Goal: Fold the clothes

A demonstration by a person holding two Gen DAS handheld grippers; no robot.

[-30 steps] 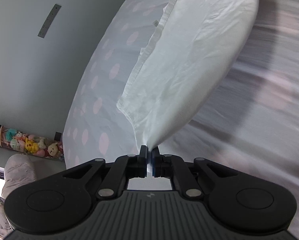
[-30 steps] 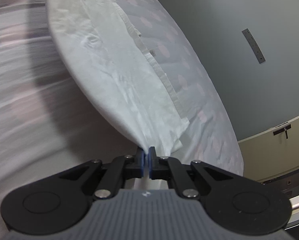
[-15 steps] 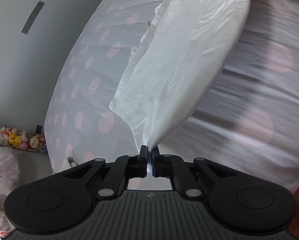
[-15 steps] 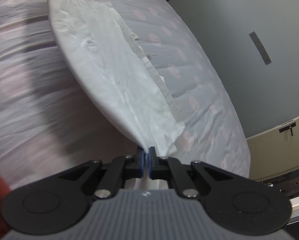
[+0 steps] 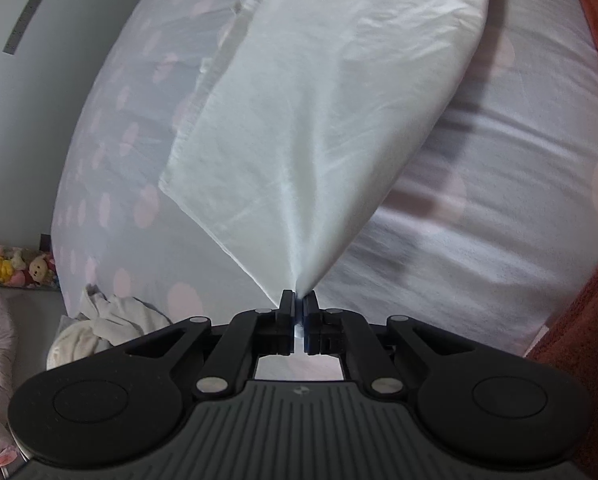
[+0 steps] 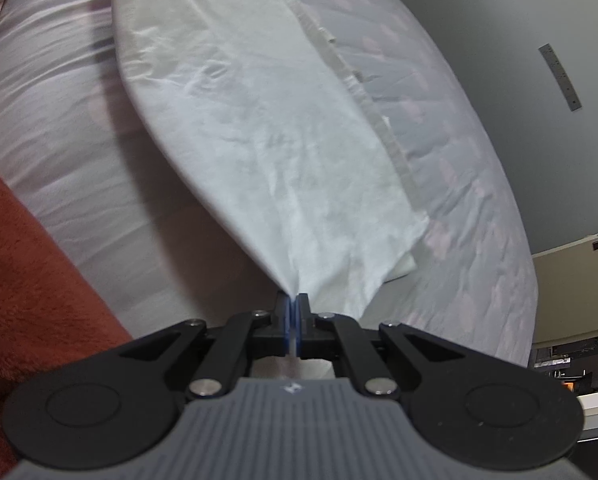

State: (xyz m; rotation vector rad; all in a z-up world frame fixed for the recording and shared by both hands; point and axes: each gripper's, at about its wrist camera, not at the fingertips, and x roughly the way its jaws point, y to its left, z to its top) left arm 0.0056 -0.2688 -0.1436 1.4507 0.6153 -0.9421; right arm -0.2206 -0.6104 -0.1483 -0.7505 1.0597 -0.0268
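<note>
So both grippers are clamped on the same white cloth (image 5: 331, 92) right now, one corner each. The left gripper (image 5: 299, 300) has its jaws pinched tight on a bunched corner, and the fabric fans out from there up and away over the bed (image 5: 499, 208). Same deal on the right gripper (image 6: 293, 300): jaws closed on the other corner, cloth (image 6: 259, 120) spreading out from the pinch point like a sail. The cloth looks pulled fairly taut between the two, lifted off the bed near the grippers, and its far end seems to reach the bed further out, though I can't tell exactly where it touches. You can see a hemmed edge running along one side in both views. The bed has a pale sheet with faint pink dots, kind of blurry. A rust-red blanket (image 6: 27, 288) sits at the near edge of the bed, showing on the left in the right wrist view and on the right in the left one. Off to the left in the left wrist view there's a crumpled white garment (image 5: 99, 328) by the bed's edge and a row of plush toys (image 5: 15, 266) along the grey wall (image 5: 27, 120).
</note>
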